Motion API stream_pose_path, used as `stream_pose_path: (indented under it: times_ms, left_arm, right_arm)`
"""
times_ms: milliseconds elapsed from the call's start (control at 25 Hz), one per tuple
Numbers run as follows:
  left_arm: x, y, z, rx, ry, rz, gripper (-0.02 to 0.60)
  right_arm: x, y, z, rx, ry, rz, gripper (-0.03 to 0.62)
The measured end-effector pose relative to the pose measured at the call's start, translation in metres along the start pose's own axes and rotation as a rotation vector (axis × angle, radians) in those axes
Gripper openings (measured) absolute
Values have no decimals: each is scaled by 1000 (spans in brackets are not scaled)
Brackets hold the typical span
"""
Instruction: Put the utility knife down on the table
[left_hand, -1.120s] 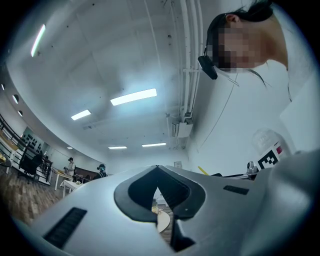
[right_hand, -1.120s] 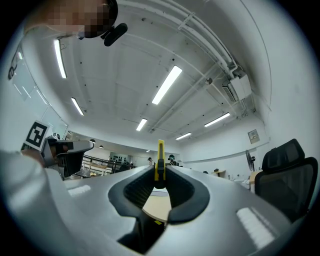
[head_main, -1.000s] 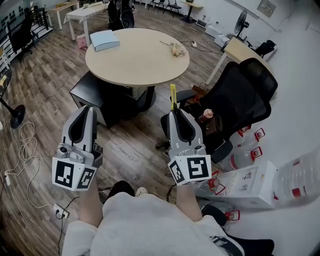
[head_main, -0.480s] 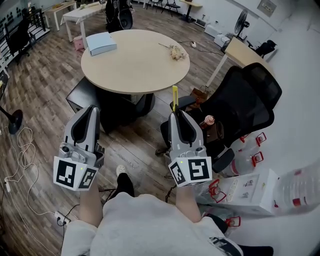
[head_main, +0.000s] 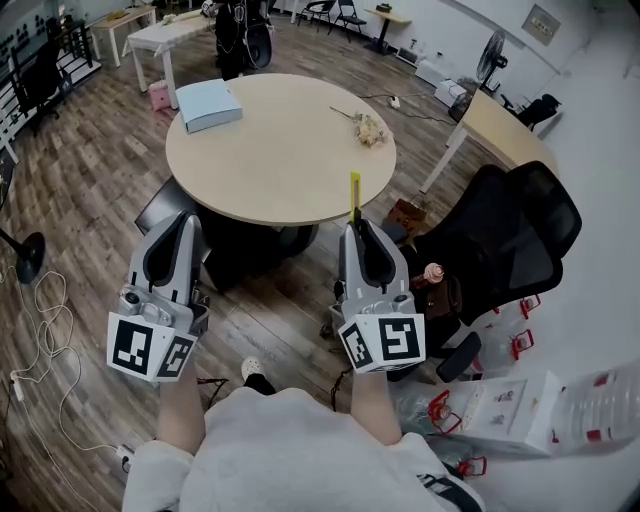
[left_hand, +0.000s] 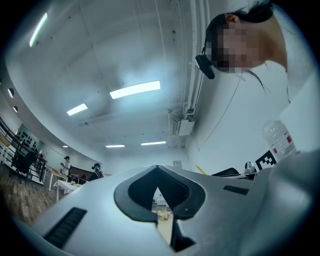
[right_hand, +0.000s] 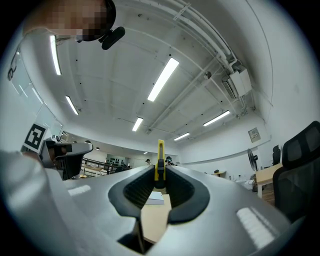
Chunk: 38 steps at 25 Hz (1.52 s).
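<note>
Short of the table (head_main: 270, 150), we are pinching the knife (head_main: 354, 192) upright in the right gripper (head_main: 356, 224), left gripper (head_main: 187, 216) closed empty. Releasing now risks a drop to the floor (head_main: 270, 320).

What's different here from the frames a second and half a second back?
The person has moved toward the round table, whose near edge now lies just beyond both grippers in the head view; the tip of the utility knife overlaps it. Nothing grasped or released: the right gripper stays shut on the upright knife, the left gripper shut and empty.
</note>
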<state>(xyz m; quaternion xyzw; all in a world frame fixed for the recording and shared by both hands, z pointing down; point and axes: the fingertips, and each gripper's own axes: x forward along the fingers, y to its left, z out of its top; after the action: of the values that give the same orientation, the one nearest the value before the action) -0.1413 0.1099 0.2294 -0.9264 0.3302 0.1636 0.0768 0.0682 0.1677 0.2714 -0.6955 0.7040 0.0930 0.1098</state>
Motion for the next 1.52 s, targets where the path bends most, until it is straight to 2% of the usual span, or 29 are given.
stream_pose_path:
  times_ms: [440, 800, 1040, 1520]
  left_arm:
    - [48, 87, -22, -11, 2, -18, 8]
    - [70, 124, -47, -48, 13, -43, 8]
    - [93, 138, -64, -71, 28, -56, 8]
    - [169, 187, -77, -32, 4, 4, 8]
  right_arm:
    - [89, 12, -28, 2, 5, -26, 77]
    - [123, 15, -46, -18, 17, -59, 77]
    - [150, 3, -58, -18, 27, -70, 75]
    - [246, -42, -69, -1, 2, -37, 77]
